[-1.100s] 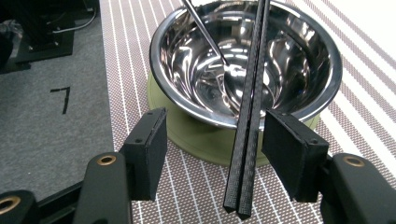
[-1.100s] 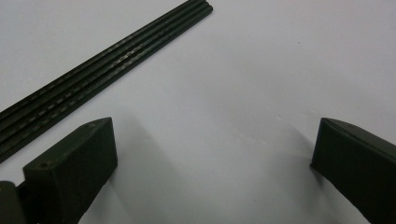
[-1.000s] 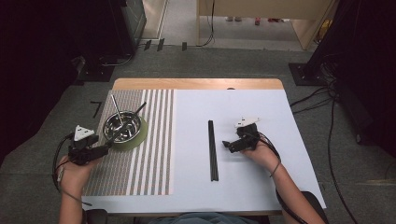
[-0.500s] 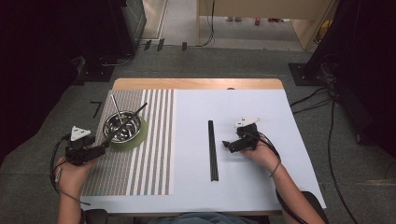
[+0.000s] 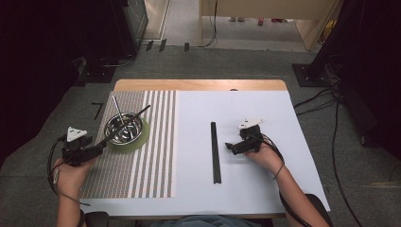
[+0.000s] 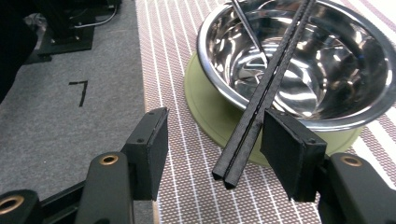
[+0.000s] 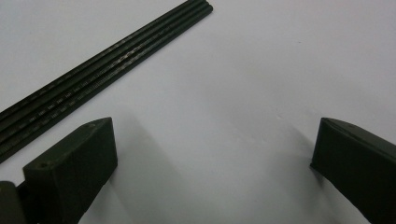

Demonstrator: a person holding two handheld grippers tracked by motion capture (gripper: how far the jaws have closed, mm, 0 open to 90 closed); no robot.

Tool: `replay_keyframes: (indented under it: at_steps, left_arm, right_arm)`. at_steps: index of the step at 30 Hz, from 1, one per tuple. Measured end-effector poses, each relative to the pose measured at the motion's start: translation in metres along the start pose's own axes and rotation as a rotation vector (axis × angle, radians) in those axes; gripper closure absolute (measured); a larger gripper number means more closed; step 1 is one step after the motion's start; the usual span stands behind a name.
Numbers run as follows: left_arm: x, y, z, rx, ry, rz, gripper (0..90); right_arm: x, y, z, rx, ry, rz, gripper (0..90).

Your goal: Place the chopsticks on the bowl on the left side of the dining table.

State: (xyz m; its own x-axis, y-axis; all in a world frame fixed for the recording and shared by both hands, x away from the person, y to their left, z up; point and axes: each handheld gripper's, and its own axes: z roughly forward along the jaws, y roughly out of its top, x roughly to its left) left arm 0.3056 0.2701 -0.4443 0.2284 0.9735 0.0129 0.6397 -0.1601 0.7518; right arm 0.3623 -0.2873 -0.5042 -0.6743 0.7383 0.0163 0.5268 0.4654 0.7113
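Steel bowl [image 6: 303, 65] on its green coaster [image 6: 205, 109] at the striped mat's [image 5: 142, 170] far end holds a black chopstick pair [image 6: 261, 98] leaning over the rim. I see my left gripper [image 6: 215, 161] with jaws spread, the pair's near end between them beside one pad. My right gripper [image 7: 215, 163] rests wide apart on the white tabletop [image 5: 265, 118], just beside the other chopsticks [image 7: 102, 70].
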Motion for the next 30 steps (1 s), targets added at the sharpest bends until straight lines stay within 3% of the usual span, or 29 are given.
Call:
replay_keyframes:
  at_steps: [6,16,30]
  left_arm:
    - [0.004,0.003,0.004,-0.014,0.015,-0.003,42.2]
    - [0.014,0.007,0.012,-0.047,0.011,-0.053,42.0]
    - [0.013,0.012,0.016,-0.029,0.046,-0.044,45.5]
  right_arm:
    - [0.000,0.000,0.000,0.000,0.000,0.000,0.0]
    - [0.000,0.000,0.000,0.001,0.002,0.000,0.0]
    - [0.000,0.000,0.000,0.000,0.002,0.000,0.0]
